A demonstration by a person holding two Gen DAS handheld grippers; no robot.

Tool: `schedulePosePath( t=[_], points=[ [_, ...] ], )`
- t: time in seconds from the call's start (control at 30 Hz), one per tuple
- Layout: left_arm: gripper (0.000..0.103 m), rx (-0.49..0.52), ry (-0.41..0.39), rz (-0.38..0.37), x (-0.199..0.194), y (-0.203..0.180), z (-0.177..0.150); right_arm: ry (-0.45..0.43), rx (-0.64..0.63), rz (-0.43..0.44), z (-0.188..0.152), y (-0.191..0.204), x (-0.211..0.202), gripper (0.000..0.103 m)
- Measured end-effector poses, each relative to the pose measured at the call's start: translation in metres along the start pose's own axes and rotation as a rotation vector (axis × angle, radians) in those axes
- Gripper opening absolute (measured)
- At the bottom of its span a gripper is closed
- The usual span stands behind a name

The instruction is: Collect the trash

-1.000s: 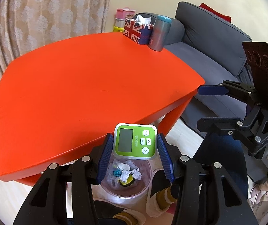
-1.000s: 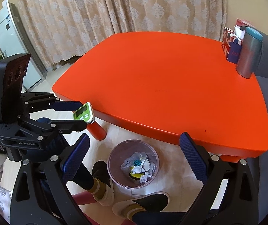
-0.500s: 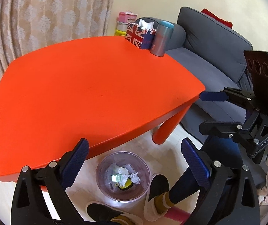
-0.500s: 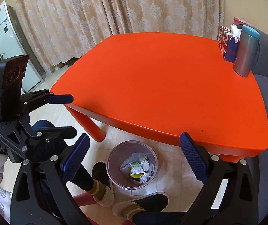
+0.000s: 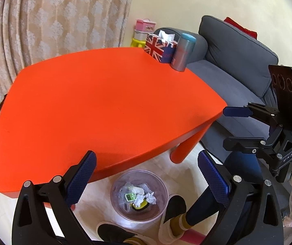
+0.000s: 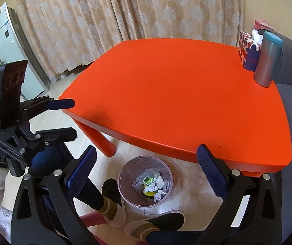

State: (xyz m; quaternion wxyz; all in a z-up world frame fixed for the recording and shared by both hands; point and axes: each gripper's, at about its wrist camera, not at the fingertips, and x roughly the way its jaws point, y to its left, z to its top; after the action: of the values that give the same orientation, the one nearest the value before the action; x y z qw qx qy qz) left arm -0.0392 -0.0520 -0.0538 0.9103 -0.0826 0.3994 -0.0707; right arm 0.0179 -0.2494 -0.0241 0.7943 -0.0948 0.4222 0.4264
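A clear round trash bin (image 5: pixel 139 196) stands on the floor by the orange table's (image 5: pixel 105 106) near edge. A green-and-white timer (image 5: pixel 130 197) lies inside it on crumpled white paper and a yellow item; it also shows in the right wrist view (image 6: pixel 148 180), in the bin (image 6: pixel 145 180). My left gripper (image 5: pixel 147 176) is open and empty above the bin. My right gripper (image 6: pixel 146 170) is open and empty, also above the bin. Each gripper shows in the other's view, the right one (image 5: pixel 235 126) and the left one (image 6: pixel 64 116).
A Union Jack tissue box (image 5: pixel 159 48) and a grey tumbler with a teal lid (image 5: pixel 183 52) stand at the table's far corner. A grey sofa (image 5: pixel 237 61) lies to the right. The person's feet in dark shoes (image 5: pixel 172 210) flank the bin. Curtains hang behind.
My left gripper opened and let go of the green timer, which dropped into the bin. Both grippers have risen and drawn back a little.
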Motion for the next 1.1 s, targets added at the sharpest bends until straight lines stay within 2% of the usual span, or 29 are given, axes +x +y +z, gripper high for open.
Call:
schedulePosePath(
  t=[0.27, 0.6, 0.7, 0.83, 1.03, 1.1],
  points=[
    [0.096, -0.019, -0.031, 0.042, -0.017, 0.013, 0.017, -0.027, -0.008, -0.036, 0.022, 0.000, -0.010, 0.100],
    [0.096, -0.031, -0.063, 0.099, -0.031, 0.034, 0.051, -0.079, 0.005, -0.084, 0.070, -0.009, -0.021, 0.100],
    [0.096, -0.038, -0.060, 0.098, -0.032, 0.040, 0.060, -0.088, 0.010, -0.089, 0.081, -0.013, -0.021, 0.100],
    [0.097, -0.048, -0.059, 0.135, -0.031, 0.047, 0.068, -0.092, 0.007, -0.081, 0.092, -0.015, -0.018, 0.100],
    [0.097, -0.087, -0.062, 0.132, -0.029, 0.059, 0.075, -0.091, 0.006, -0.071, 0.102, -0.017, -0.011, 0.100],
    [0.097, -0.083, -0.062, 0.162, -0.029, 0.060, 0.077, -0.091, 0.007, -0.071, 0.104, -0.018, -0.010, 0.100]
  ],
)
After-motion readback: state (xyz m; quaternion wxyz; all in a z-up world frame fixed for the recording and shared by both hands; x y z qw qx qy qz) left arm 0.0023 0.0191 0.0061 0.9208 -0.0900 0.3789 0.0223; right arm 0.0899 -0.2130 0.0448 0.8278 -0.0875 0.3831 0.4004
